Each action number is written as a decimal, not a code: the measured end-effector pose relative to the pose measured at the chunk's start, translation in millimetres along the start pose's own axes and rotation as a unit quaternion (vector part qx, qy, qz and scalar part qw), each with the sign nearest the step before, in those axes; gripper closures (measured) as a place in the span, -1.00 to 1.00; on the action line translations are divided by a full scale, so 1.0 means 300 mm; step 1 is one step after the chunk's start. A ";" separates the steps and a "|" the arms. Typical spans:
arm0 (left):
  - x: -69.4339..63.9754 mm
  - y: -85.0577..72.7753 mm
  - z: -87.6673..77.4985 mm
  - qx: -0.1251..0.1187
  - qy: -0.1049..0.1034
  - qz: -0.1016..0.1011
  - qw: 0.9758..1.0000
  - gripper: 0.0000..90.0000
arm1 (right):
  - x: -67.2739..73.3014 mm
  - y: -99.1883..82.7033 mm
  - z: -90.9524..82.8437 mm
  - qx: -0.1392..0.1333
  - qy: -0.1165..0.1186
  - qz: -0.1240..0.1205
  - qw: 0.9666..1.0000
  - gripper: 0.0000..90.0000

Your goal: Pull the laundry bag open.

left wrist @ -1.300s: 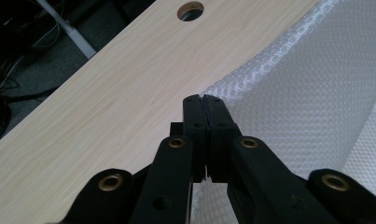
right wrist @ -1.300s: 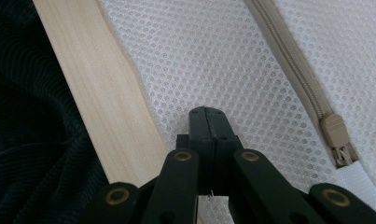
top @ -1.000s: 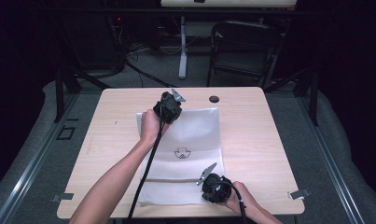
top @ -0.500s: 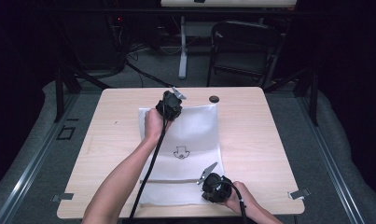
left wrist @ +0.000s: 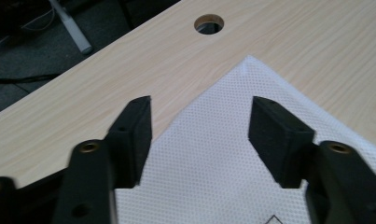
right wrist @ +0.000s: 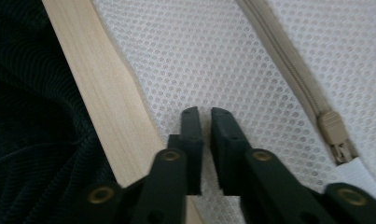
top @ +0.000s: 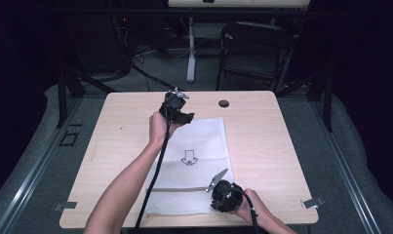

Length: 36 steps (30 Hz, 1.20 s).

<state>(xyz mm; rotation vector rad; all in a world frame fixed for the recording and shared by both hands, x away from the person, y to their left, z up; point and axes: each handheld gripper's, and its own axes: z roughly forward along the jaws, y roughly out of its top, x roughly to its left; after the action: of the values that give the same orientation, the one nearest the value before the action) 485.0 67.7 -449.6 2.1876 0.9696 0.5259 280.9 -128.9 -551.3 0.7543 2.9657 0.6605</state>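
Note:
A white mesh bag (top: 194,141) with a printed arrow (top: 188,158) lies flat on the wooden table (top: 262,141). My left gripper (top: 182,117) hovers at the bag's far left corner. Its jaws have just been opening, and in the left gripper view (left wrist: 199,126) they stand wide apart over the bag's corner (left wrist: 213,177) with nothing between them. My right gripper (top: 214,197) is at the bag's near right part by the zipper (top: 177,189). Its jaws (right wrist: 204,116) have just parted to a narrow gap above the mesh (right wrist: 213,60), no fabric between them. The beige zipper pull (right wrist: 332,128) lies just right of them.
A round cable hole (top: 224,103) sits in the table past the bag, also seen in the left gripper view (left wrist: 209,23). The table's near edge (right wrist: 106,116) runs close beside the right jaws. A chair (top: 255,53) and a stand (top: 190,58) are behind the table.
The left gripper has opened and let go of the bag's far corner, which now lies flat on the table. The right hand has kept its place.

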 end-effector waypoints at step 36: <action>-0.161 -0.307 -0.198 0.016 -0.118 0.028 0.993 -0.86 | -0.192 -0.068 -0.212 -0.072 -0.069 0.083 0.992 -0.87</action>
<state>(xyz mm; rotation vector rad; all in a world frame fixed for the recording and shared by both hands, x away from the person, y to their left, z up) 373.9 101.1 -479.2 2.2504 0.7970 0.2707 315.6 -196.7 -506.9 0.9964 2.7186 0.7871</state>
